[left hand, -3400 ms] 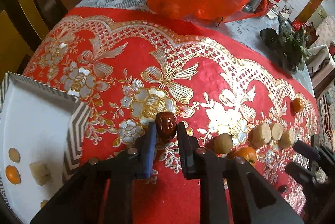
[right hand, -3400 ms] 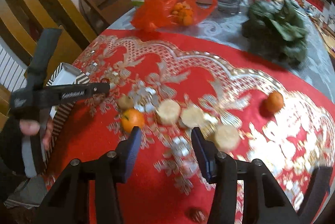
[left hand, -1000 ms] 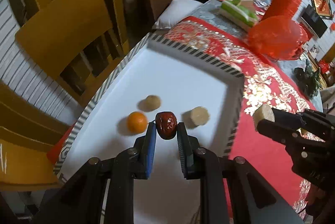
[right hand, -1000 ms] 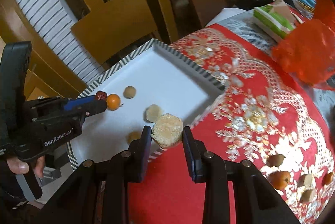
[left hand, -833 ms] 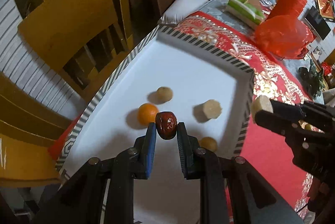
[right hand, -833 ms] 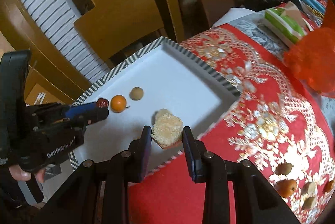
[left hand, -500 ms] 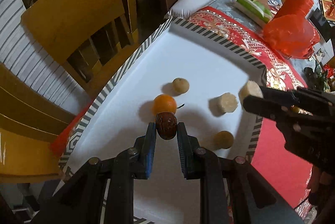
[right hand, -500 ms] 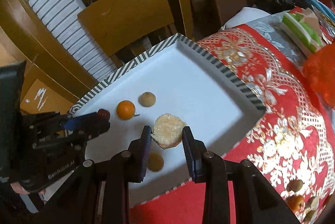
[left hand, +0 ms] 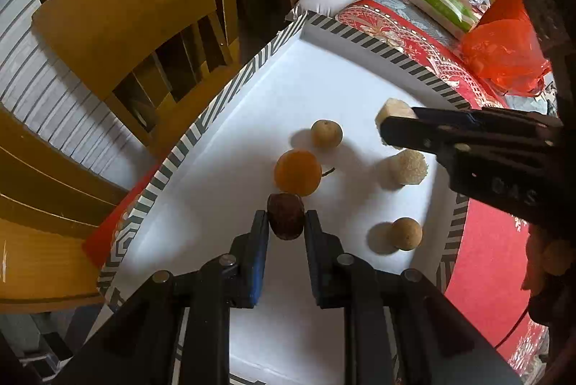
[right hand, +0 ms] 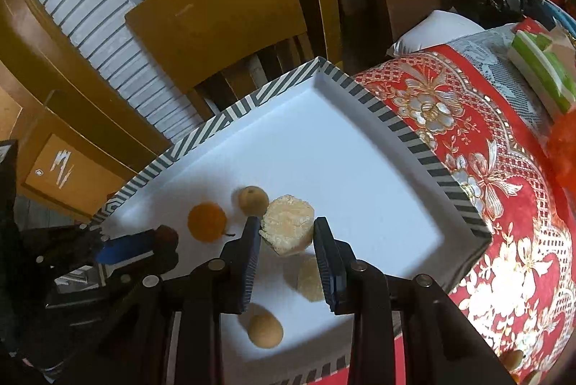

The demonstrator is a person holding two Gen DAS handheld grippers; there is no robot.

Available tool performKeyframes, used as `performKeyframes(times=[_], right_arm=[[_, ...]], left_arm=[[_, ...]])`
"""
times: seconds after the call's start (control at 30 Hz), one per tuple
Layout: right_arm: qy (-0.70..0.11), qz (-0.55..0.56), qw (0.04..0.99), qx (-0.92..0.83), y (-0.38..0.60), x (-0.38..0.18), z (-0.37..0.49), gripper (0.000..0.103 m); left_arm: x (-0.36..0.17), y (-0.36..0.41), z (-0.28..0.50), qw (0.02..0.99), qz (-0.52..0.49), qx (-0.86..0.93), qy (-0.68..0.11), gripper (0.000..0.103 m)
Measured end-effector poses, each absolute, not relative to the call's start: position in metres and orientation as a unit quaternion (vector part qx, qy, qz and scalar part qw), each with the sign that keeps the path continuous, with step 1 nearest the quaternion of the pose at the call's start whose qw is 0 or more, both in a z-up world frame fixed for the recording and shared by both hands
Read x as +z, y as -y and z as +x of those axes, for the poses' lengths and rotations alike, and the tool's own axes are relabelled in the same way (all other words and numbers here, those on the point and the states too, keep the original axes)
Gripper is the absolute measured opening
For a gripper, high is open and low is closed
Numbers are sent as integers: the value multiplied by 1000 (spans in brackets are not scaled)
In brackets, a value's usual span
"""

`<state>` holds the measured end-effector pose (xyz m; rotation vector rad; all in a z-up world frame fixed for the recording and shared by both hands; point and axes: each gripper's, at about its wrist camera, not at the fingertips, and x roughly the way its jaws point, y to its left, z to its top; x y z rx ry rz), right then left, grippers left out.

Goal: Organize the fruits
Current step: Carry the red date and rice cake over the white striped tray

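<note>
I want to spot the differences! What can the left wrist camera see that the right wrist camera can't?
Only the left wrist view shows the red plastic bag in full.

Only the right wrist view shows the white slatted panel behind the chair so fully.

Both show the tray, the orange, the left gripper shut on the red date, and the right gripper shut on the pale chunk.

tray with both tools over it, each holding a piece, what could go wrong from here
1. The left tool holds a dark red date right beside the orange; lowering it could nudge the orange into a roll.
2. The right tool holds a pale chunk above another pale chunk on the tray; dropped there, it may land on it and tumble.
3. The two tools are close and might collide.
</note>
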<state>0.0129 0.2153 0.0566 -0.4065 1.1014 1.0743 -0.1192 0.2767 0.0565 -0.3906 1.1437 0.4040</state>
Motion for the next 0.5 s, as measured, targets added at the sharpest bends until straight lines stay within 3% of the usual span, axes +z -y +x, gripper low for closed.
performKeyframes(times=[0.5], right_arm=[[-513,-189,692,472,-233,32,23,33]], left_arm=[[47,-276,-116,797,-184,181,-546,20]])
